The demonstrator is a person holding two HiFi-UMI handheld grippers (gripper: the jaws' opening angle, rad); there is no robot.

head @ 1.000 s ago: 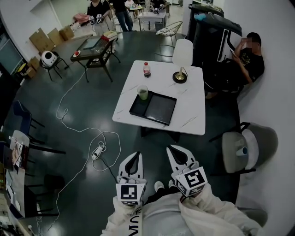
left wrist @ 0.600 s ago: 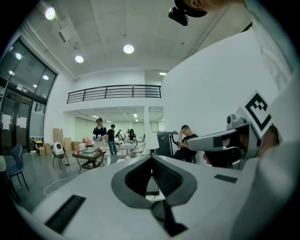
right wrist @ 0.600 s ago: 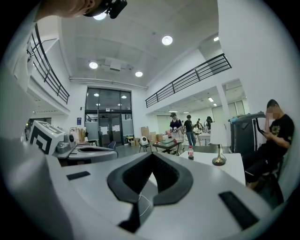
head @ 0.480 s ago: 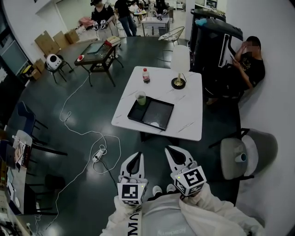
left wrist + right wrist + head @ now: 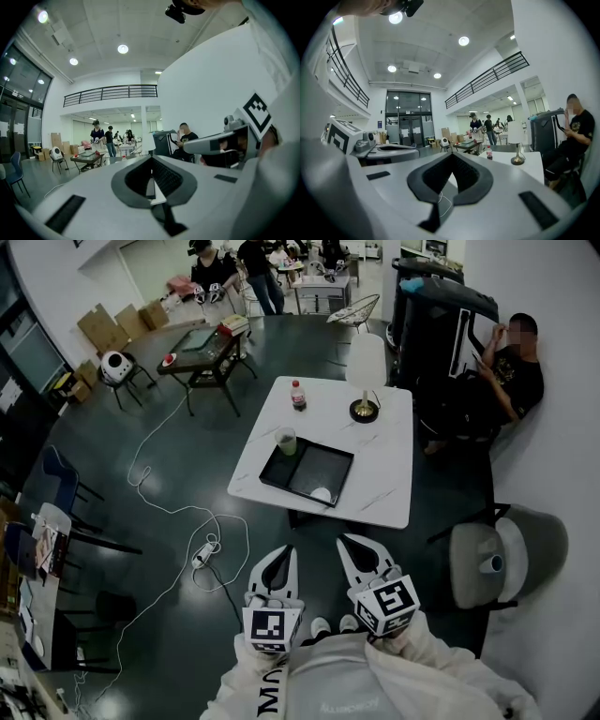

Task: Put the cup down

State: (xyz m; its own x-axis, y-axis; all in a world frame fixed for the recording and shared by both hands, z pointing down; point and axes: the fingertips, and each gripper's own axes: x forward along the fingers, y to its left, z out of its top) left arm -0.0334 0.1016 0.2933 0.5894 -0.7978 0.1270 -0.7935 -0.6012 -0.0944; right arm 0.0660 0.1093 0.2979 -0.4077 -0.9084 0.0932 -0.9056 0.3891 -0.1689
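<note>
A pale cup (image 5: 287, 440) with greenish contents stands upright at the far left corner of a black tray (image 5: 323, 465) on the white table (image 5: 384, 470). Whether it rests on the tray or just beside it I cannot tell. Both grippers hang close to the person's body, well short of the table. My left gripper (image 5: 284, 553) (image 5: 151, 160) is shut with nothing in it. My right gripper (image 5: 352, 543) (image 5: 452, 158) is also shut and empty. Neither touches the cup.
On the table stand a red-capped bottle (image 5: 298, 395) (image 5: 489, 152) and a lamp (image 5: 366, 367) (image 5: 516, 136); a small white object (image 5: 322, 494) lies on the tray. A white cable (image 5: 202, 521) snakes over the dark floor at left. A grey chair (image 5: 506, 559) and a seated person (image 5: 511, 367) are at right.
The view has drifted back a little, so the table sits slightly farther and higher in the picture. Both grippers stay shut near the body.
</note>
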